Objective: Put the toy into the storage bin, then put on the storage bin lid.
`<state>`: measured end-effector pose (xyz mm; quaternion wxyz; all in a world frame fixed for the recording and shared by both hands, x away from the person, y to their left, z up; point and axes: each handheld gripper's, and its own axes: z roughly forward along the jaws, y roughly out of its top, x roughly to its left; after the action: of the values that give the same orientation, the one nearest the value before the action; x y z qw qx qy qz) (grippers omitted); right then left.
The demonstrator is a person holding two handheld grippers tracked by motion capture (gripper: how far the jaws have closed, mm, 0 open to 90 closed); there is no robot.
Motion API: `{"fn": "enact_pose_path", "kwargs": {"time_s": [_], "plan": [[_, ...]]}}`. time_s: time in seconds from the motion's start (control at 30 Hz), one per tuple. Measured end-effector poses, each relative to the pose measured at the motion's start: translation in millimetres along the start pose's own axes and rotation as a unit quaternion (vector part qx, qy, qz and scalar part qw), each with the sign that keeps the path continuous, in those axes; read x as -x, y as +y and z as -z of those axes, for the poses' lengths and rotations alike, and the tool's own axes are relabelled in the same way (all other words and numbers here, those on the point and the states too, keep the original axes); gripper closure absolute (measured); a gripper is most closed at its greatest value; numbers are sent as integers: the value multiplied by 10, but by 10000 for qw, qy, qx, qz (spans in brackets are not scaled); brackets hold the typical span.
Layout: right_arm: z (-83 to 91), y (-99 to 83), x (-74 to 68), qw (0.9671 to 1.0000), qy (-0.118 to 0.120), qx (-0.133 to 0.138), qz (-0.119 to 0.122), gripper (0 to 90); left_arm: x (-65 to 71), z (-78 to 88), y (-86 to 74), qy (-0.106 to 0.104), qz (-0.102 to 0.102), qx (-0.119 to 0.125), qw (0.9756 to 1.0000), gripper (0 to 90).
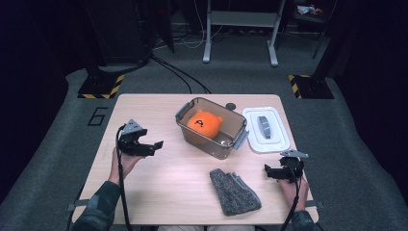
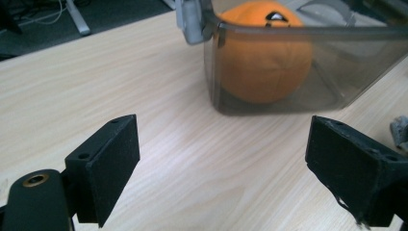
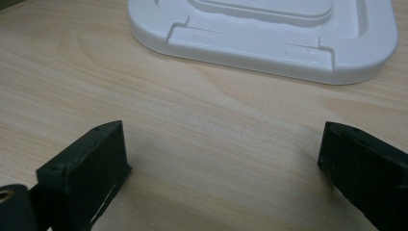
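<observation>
Left gripper (image 1: 155, 145): jaws wide apart, nothing between them; held over the left part of the table, pointing toward the container.
Right gripper (image 1: 271, 171): jaws wide apart, nothing between them; low at the right front of the table, just in front of the lid.
Container (image 1: 230, 142): clear, grey-tinted plastic box with grey side latches; stands uncovered at the table's middle, set at an angle.
Orange plush toy (image 1: 203, 124): sits inside the container, toward its left end; in the left gripper view it shows through the near wall (image 2: 298, 72).
Lid (image 1: 265, 130): white, with a grey centre handle; lies flat just right of the container, close to its right latch. In the right gripper view its near edge (image 3: 269, 53) lies directly ahead of the jaws.
Grey knitted cloth (image 1: 234, 191): lies near the front edge, between the two grippers, apart from both.
Table (image 1: 159, 183): light wood; bare surface separates the left gripper from the container.
Obstruction: the container's near wall stands between the left gripper and the toy.
</observation>
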<state>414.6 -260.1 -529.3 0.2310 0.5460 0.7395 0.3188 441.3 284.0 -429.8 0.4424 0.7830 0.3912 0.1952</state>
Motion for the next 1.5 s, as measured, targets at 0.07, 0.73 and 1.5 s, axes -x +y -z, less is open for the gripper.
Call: {"fn": "enact_pose_path", "kwargs": {"time_s": [0.07,0.73,1.5], "plan": [[0,0,0,10000,3,1,-1,23,1,-8,-46,76,29,-21,10000,114],[-2,19,11,10000,35,-81,8,16,-137,-342,-745,606,582,-884,9925,24],[-25,715,80,9997,143,-170,92,34,-196,-448,-881,835,276,-1155,9894,0]]}}
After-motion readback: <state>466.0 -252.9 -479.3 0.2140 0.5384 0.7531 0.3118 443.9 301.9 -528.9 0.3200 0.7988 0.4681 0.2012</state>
